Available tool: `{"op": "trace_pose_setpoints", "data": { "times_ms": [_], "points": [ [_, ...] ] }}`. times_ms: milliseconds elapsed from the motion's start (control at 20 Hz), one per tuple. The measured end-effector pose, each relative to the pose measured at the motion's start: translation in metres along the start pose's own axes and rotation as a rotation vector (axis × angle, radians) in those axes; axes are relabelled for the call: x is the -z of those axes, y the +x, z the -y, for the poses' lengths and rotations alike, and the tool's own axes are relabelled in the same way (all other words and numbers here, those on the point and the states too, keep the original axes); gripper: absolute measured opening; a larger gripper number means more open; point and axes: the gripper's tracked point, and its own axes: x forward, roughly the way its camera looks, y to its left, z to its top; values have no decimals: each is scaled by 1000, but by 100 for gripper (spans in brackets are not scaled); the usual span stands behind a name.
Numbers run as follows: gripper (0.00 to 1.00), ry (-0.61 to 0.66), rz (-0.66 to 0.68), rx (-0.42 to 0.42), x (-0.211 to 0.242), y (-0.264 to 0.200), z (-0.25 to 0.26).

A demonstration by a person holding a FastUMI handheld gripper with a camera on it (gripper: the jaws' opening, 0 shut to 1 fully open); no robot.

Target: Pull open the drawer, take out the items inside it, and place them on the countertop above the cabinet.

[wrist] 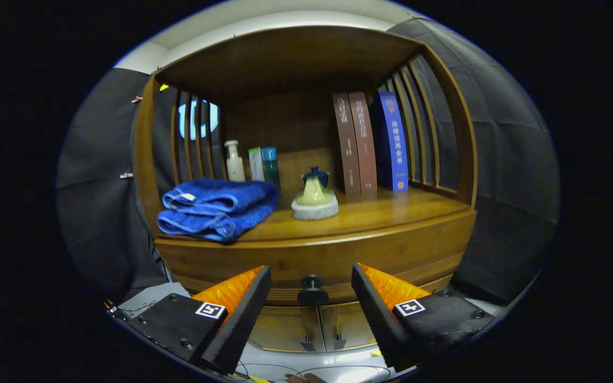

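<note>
A wooden cabinet faces me, its drawer front (391, 250) closed under the countertop (381, 213). The drawer's dark round knob (312, 287) sits just ahead of my gripper (312, 276), centred in the gap between the two fingers, with neither finger touching it. The gripper is open. On the countertop lie a folded blue towel (218, 207) at the left and a pale scrubber with a yellow-green handle (315, 202) in the middle. The drawer's inside is hidden.
Behind the scrubber stands a small dark teapot (316, 175). A white bottle (234, 159) and green boxes (264, 165) stand at the back left, three upright books (370, 143) at the back right. Slatted side walls enclose the shelf. Two lower doors with small handles (320, 340) sit below the drawer.
</note>
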Motion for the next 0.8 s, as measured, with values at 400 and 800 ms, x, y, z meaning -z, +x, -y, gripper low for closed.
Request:
{"op": "trace_pose_setpoints", "data": {
  "times_ms": [400, 800],
  "points": [
    [99, -58, 225, -50, -161, -77, -24],
    [99, -55, 193, -84, -196, -122, -39]
  ]
}}
